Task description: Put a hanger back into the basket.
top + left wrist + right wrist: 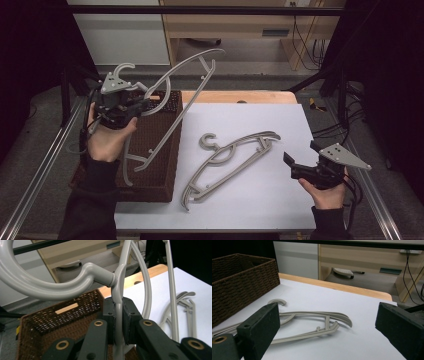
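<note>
table (280,125): white top, work surface.
wicker basket (165,150): left side; no hanger settled inside yet.
held hanger (172,107): clamped at its neck by left gripper (131,102), raised over the basket; likely going in.
lying hangers (227,162): mid-table, awaiting.
right gripper (300,167): jaws wide, holding nothing.

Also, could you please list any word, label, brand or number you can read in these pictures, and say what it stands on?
None can be read: no writing shows on the grey plastic hangers, the brown woven basket or the white table sheet.
The small dark plate on the light wooden cabinet is too blurred to read.
</note>
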